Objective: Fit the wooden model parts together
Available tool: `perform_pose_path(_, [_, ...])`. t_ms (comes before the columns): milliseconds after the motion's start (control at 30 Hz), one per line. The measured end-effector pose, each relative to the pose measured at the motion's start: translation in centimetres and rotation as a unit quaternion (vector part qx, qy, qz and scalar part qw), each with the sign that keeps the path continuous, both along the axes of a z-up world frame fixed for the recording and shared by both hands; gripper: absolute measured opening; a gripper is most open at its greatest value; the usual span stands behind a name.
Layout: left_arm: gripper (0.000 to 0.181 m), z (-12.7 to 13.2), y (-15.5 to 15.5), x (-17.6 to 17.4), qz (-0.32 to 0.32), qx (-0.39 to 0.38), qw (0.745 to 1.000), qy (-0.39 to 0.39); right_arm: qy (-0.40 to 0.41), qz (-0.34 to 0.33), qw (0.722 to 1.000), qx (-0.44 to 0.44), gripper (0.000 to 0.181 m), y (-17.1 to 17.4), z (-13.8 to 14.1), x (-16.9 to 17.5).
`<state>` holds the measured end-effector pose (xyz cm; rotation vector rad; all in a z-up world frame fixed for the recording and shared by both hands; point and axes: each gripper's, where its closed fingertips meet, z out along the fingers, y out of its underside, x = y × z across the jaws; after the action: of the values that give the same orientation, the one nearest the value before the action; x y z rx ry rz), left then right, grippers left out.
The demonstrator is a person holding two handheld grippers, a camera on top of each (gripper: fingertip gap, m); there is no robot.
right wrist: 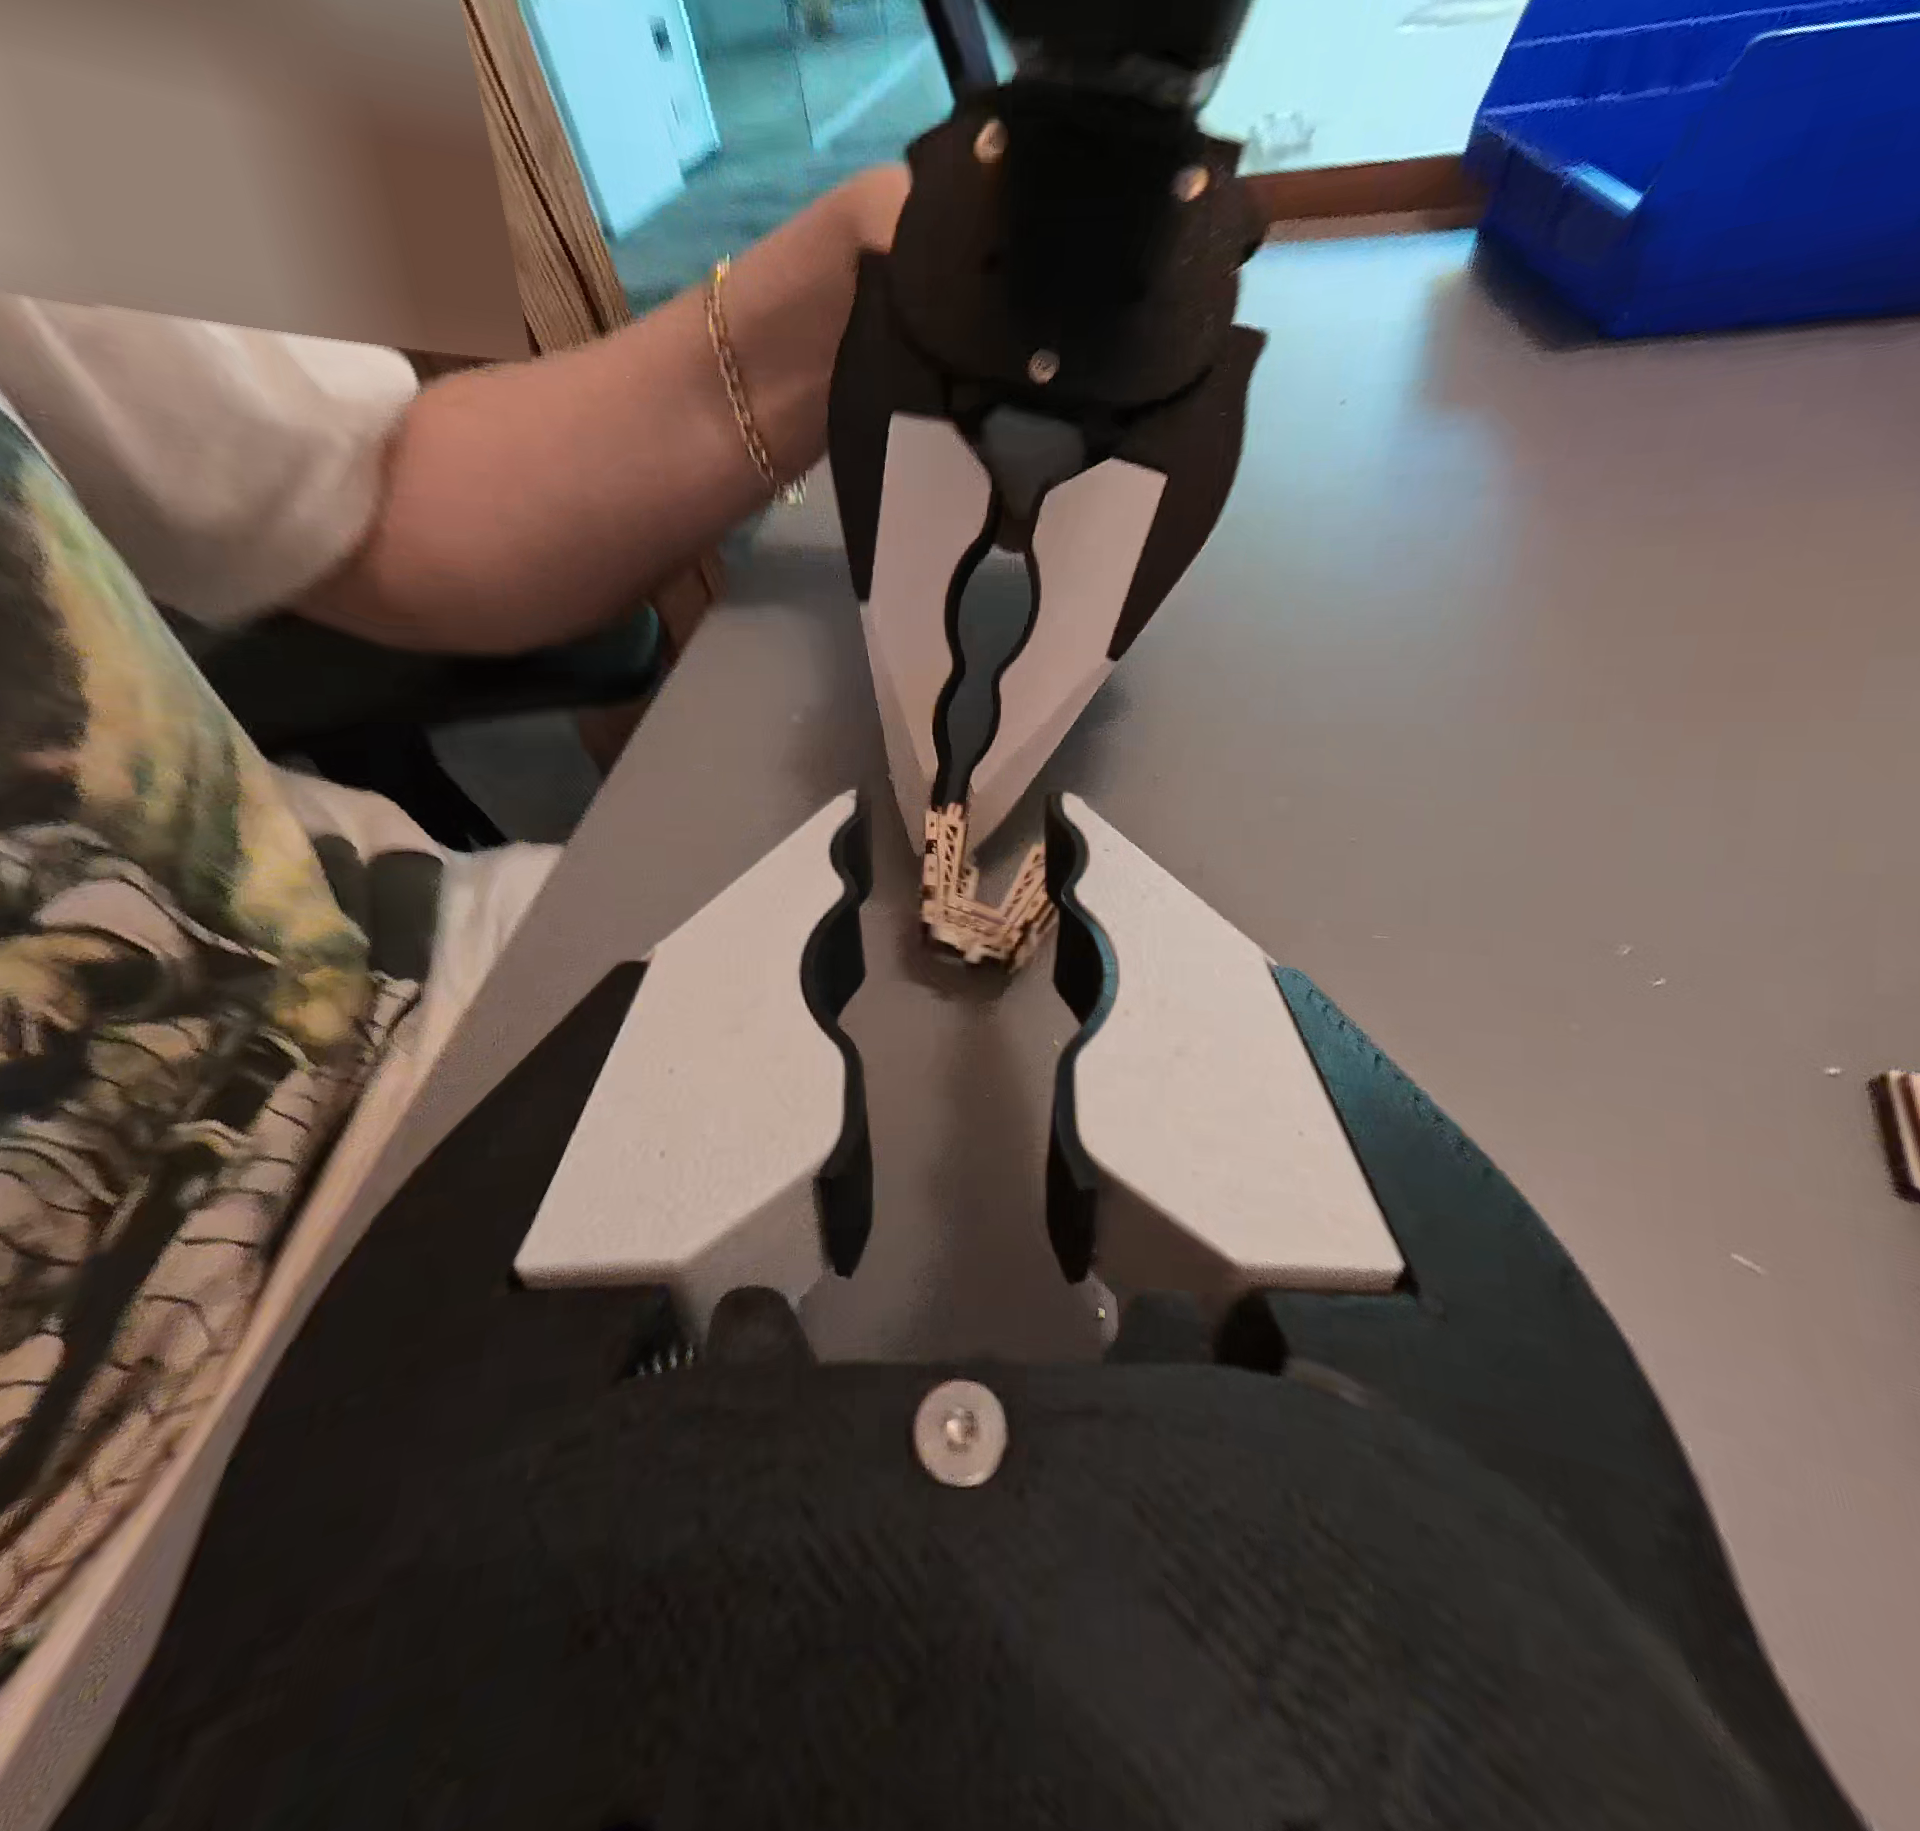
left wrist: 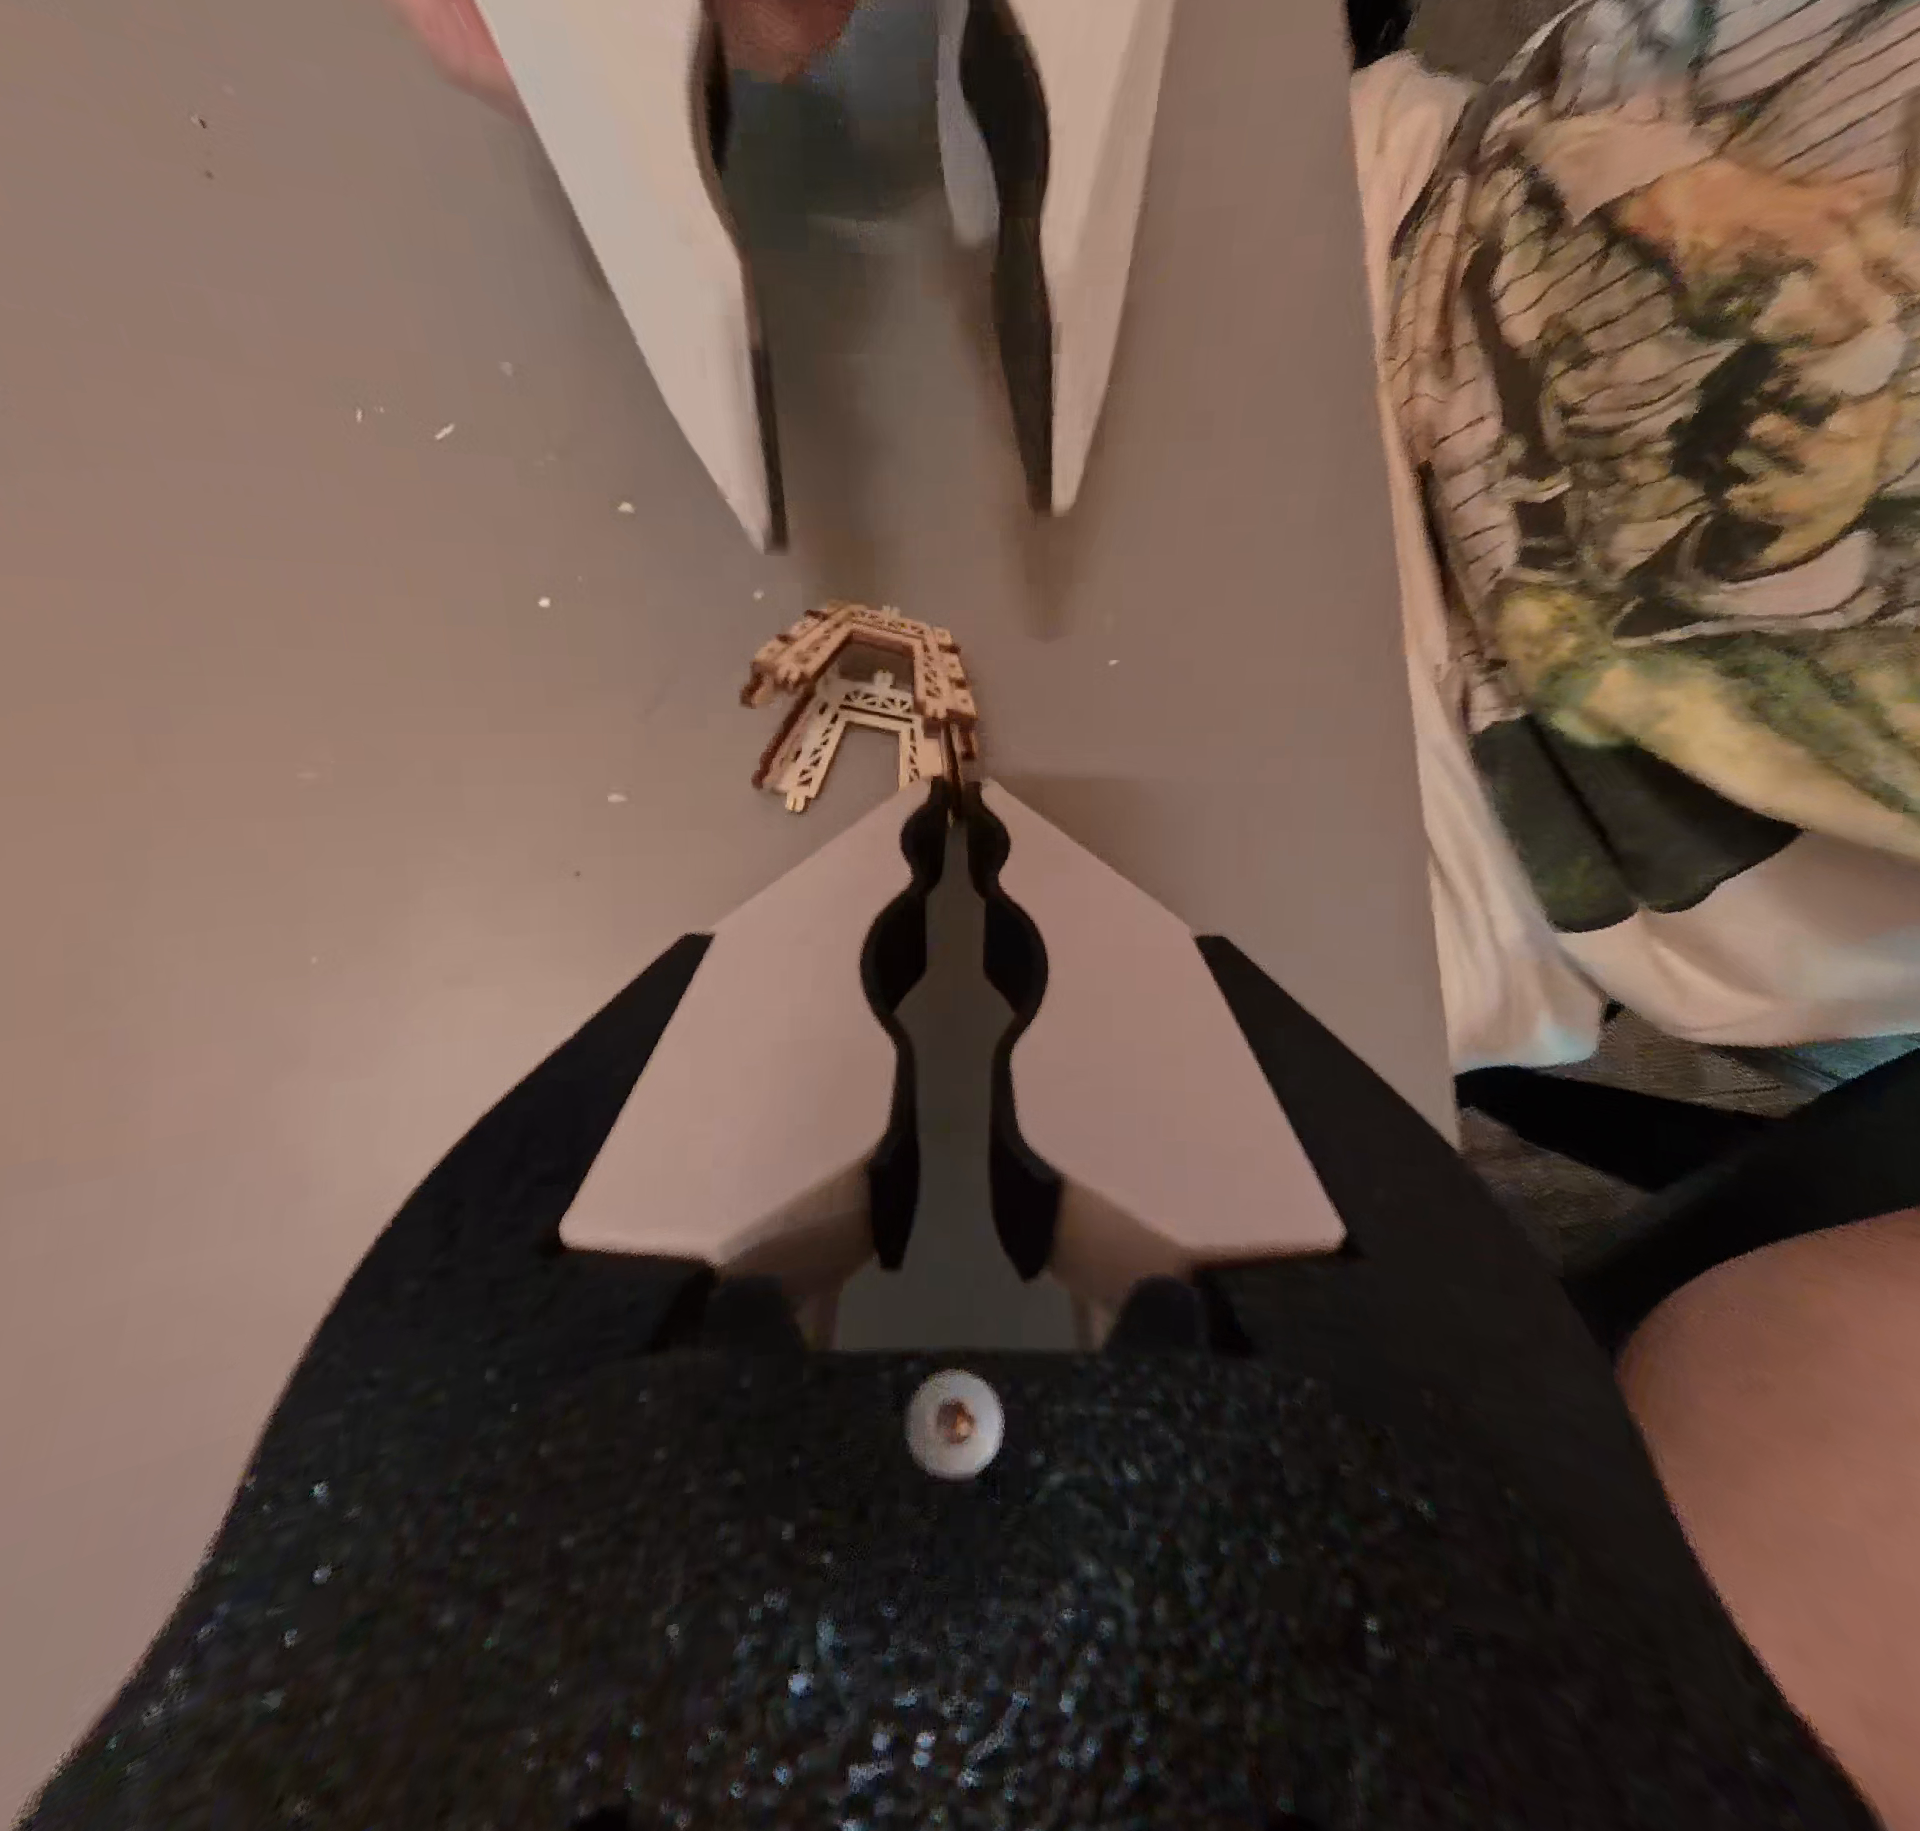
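A small pale wooden lattice model [left wrist: 862, 690], shaped like an arched tower base, is over the grey table [left wrist: 312, 534]. My left gripper [left wrist: 951, 794] is shut on one leg of the model at its fingertips. In the right wrist view the left gripper [right wrist: 951, 807] comes in from the far side and holds the model [right wrist: 982, 908] by one upright leg. My right gripper [right wrist: 954, 799] is open, with its fingers on either side of the model, not touching it. In the left wrist view the right gripper [left wrist: 906, 524] shows open just beyond the model.
A blue plastic bin [right wrist: 1704, 119] stands at the far right of the table. A small stack of wooden pieces [right wrist: 1896, 1132] lies at the right edge. A person's forearm with a bracelet [right wrist: 540, 493] and patterned shirt [left wrist: 1662, 431] are along the table's edge. My right fingertips sit around 6 cm from my left ones.
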<state>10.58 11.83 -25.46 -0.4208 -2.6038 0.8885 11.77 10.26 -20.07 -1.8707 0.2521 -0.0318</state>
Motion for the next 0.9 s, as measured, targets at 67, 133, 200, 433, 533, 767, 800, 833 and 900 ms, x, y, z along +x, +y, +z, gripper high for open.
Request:
perform_pose_path(67, [0.001, 0.8, -0.4, -0.3, 0.008, -0.014, 0.999, 0.033, -0.02, 0.007, 0.999, -0.026, 0.033, 0.4, -0.7, -0.4])
perform_pose_path(133, [0.001, 1.6, -0.6, -0.6, 0.008, -0.033, 0.998, 0.06, -0.028, 0.006, 0.999, -0.039, 0.034, 0.6, -1.0, -0.4])
perform_pose_path(200, [0.001, 1.9, -0.7, -0.4, 0.009, -0.048, 0.997, 0.06, -0.035, 0.009, 0.999, -0.036, 0.033, 0.6, -0.9, -0.5])
perform_pose_path(433, [0.0, 2.9, -1.6, 1.8, 0.037, -0.116, 0.993, 0.007, -0.107, -0.048, 0.992, -0.038, 0.035, 0.4, 0.0, 1.1])
perform_pose_path(533, [0.0, 4.4, -2.4, 3.4, 0.065, -0.176, 0.981, -0.038, -0.196, -0.128, 0.972, -0.038, 0.034, -0.7, 2.0, 3.0])
perform_pose_path(767, [0.0, 7.2, -3.8, 4.9, 0.094, -0.262, 0.954, -0.108, -0.326, -0.175, 0.927, -0.068, 0.022, -1.4, 4.0, 3.4])
perform_pose_path(800, [0.0, 7.4, -3.9, 4.7, 0.091, -0.27, 0.952, -0.112, -0.333, -0.183, 0.923, -0.07, 0.021, -1.5, 4.2, 3.5])
perform_pose_path(833, [0.0, 7.6, -4.0, 4.6, 0.088, -0.275, 0.95, -0.115, -0.336, -0.188, 0.92, -0.076, 0.021, -1.7, 4.2, 3.6])
perform_pose_path(900, [0.0, 7.9, -4.2, 4.6, 0.084, -0.285, 0.946, -0.128, -0.349, -0.204, 0.912, -0.072, 0.021, -2.0, 4.7, 3.9])
